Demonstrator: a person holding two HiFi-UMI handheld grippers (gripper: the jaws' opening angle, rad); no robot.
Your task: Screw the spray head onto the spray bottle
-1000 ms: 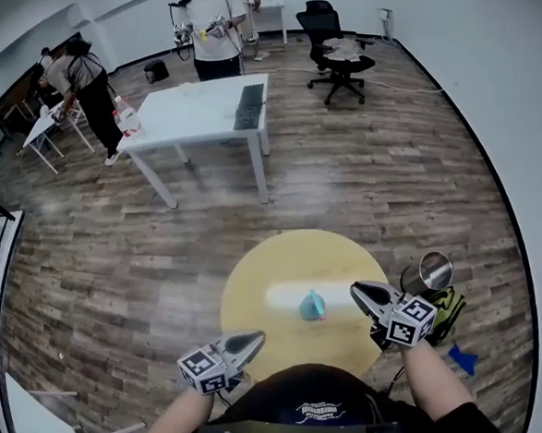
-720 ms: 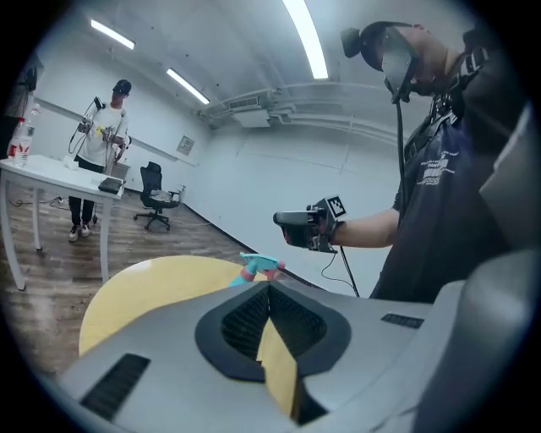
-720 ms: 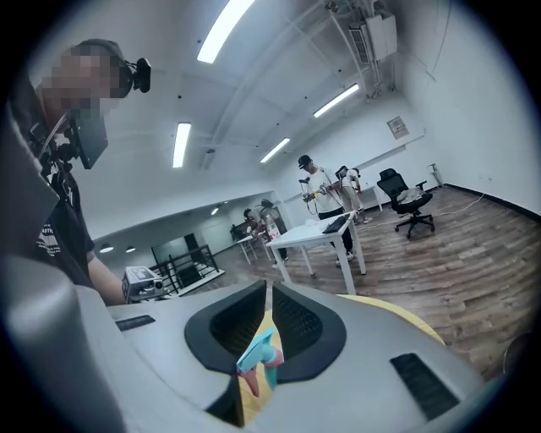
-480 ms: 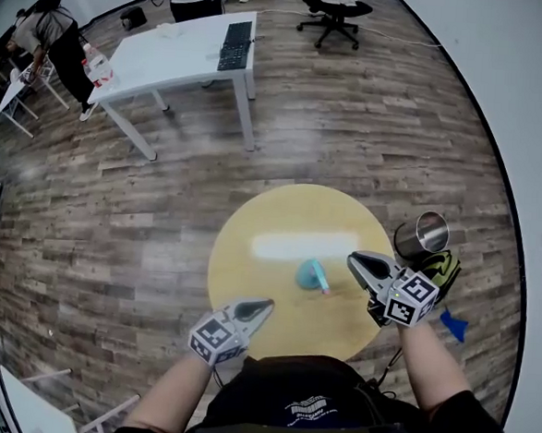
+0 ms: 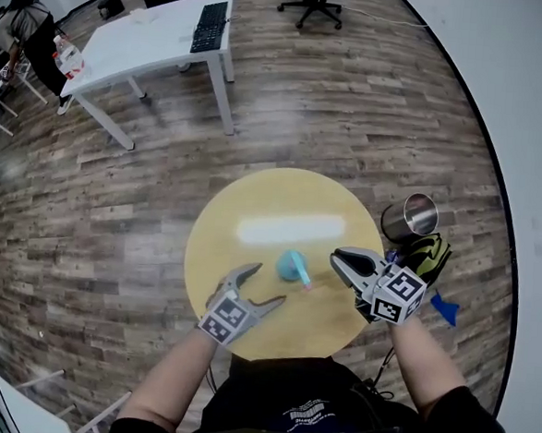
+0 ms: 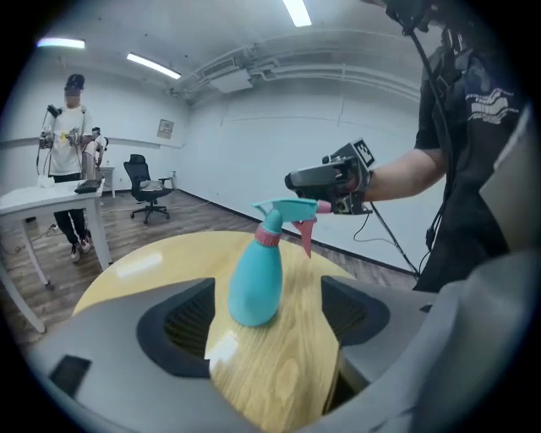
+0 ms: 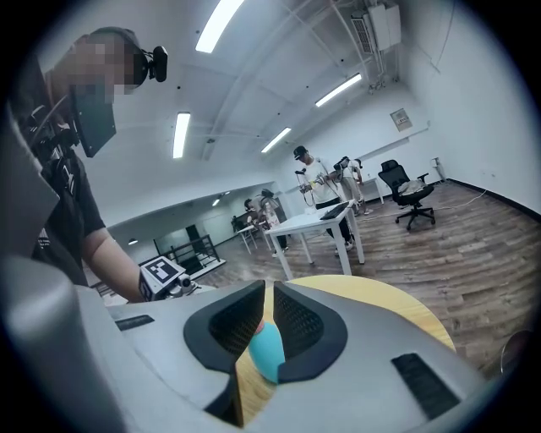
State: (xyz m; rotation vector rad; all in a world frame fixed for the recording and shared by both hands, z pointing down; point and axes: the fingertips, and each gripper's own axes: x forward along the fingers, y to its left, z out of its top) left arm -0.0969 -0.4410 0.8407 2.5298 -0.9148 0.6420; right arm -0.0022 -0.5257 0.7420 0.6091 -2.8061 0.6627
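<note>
A teal spray bottle (image 5: 292,266) with a pink collar and pink trigger stands upright on the round yellow table (image 5: 281,198), its spray head on top. My left gripper (image 5: 268,285) hovers over the table's near edge, its jaws opening wide with nothing between them. In the left gripper view the bottle (image 6: 256,279) stands just beyond my left gripper (image 6: 272,326). My right gripper (image 5: 336,256) is to the right of the bottle, jaws closed to a thin slit and empty. Through that slit in the right gripper view (image 7: 269,298) I see the bottle (image 7: 269,351).
A steel cup (image 5: 410,216), a black-and-yellow bag (image 5: 430,254) and a blue scrap (image 5: 443,308) lie on the wood floor right of the table. A white desk (image 5: 144,40) with a keyboard, an office chair and people stand farther back.
My left gripper's jaws have gone from shut to wide open and it has moved up towards the bottle. My right gripper stays beside the bottle. The head view has tilted down.
</note>
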